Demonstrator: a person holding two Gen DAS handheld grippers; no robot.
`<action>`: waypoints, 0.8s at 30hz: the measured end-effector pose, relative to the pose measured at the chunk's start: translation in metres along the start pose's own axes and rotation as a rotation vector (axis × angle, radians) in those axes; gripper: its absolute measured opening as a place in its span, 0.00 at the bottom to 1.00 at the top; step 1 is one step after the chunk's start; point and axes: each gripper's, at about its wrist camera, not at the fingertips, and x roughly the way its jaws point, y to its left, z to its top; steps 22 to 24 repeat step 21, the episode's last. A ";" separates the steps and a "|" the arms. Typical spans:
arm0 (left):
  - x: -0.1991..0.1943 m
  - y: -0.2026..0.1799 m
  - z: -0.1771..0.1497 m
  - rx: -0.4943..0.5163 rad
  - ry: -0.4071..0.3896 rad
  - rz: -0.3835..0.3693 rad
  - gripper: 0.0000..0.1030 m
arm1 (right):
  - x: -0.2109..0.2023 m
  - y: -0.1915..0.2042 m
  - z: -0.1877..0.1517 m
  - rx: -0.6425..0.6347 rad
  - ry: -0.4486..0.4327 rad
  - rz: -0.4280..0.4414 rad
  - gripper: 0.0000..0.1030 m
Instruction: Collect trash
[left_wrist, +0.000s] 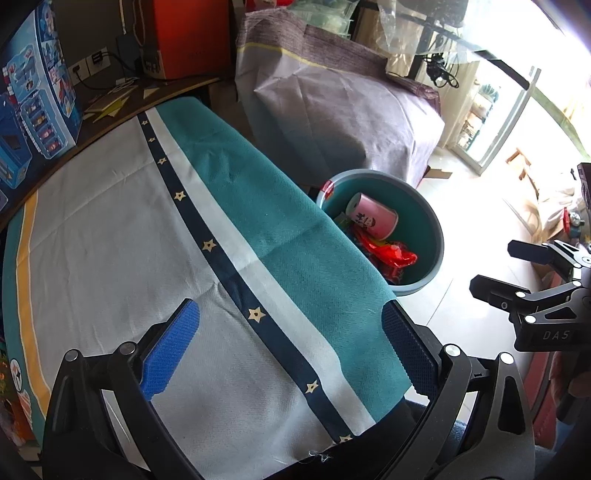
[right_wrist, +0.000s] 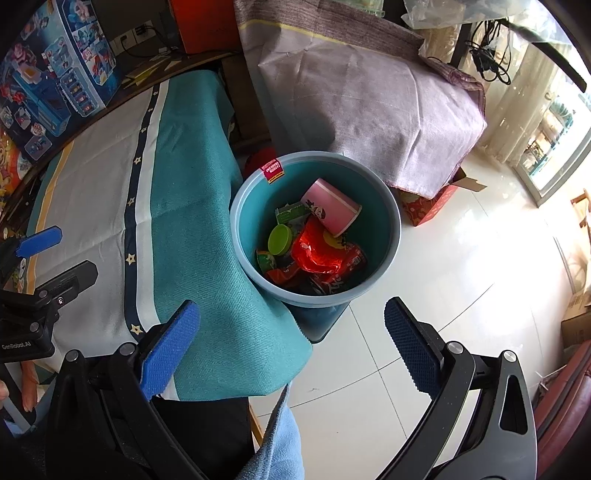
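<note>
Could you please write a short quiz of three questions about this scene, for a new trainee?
1. True or false: the pink paper cup lies inside the blue bin.
2. Which is holding something: A) left gripper, B) right gripper, C) neither?
3. Fill in: the bin stands on the ____, beside the table's tablecloth.

Key: 1 true; 2 C, both are open and empty; 3 floor.

Table (left_wrist: 177, 94) at frame left, covered by grey-and-teal star-trimmed cloth (left_wrist: 110, 240); round blue plastic bin (right_wrist: 391, 206) stands on white tiled floor (right_wrist: 461, 266).
</note>
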 end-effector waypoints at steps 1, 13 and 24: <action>0.001 0.000 0.000 0.000 0.001 -0.001 0.96 | 0.000 0.000 0.000 0.000 0.000 -0.001 0.93; 0.004 0.001 0.000 -0.014 0.014 -0.007 0.96 | -0.001 -0.001 0.001 -0.006 -0.018 -0.032 0.93; 0.007 0.003 -0.002 -0.017 0.028 -0.002 0.96 | -0.003 -0.002 0.000 0.003 -0.030 -0.045 0.93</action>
